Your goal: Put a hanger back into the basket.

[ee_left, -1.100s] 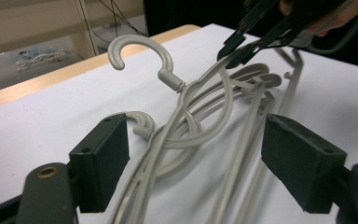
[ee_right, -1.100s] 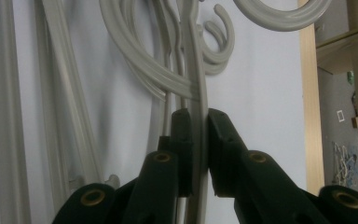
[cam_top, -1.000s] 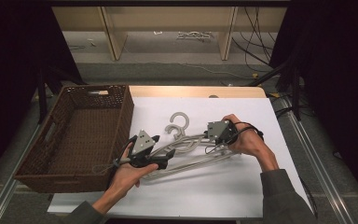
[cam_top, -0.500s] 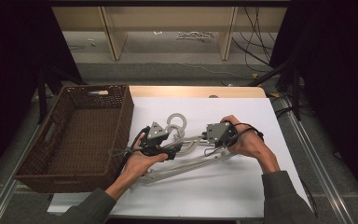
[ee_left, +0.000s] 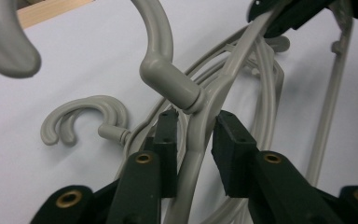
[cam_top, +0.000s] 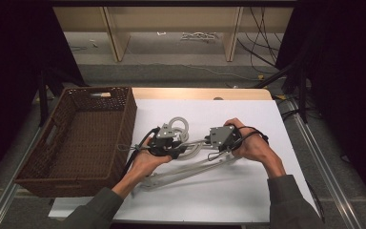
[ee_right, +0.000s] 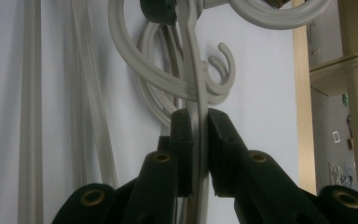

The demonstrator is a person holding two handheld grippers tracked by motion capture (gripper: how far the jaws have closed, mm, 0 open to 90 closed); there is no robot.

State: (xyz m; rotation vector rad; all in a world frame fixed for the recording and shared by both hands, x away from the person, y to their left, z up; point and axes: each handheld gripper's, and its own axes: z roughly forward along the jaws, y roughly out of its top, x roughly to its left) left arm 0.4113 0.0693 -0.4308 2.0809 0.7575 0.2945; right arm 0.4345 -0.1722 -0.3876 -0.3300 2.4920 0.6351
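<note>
Grey hanger (cam_top: 198,145) lifted off the white table (cam_top: 248,191) at the top of a tangled pile of hangers (cam_top: 186,174), long axis running left to right, hook (cam_top: 177,126) pointing away towards the far edge. Right gripper (cam_top: 208,141) is clenched on 1 shoulder. Left gripper (cam_top: 180,149) has just been closing, its jaws straddling the arm near the neck, a gap visible on 1 side. Lower hangers overlap; their count is hard to make out.

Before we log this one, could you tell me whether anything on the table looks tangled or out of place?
Yes: the grey hangers lie in a tangled heap on the white table, hooks and arms crossing, beside the brown basket. The right tongs clamp one hanger arm; the left tongs, just closing, straddle another.
</note>
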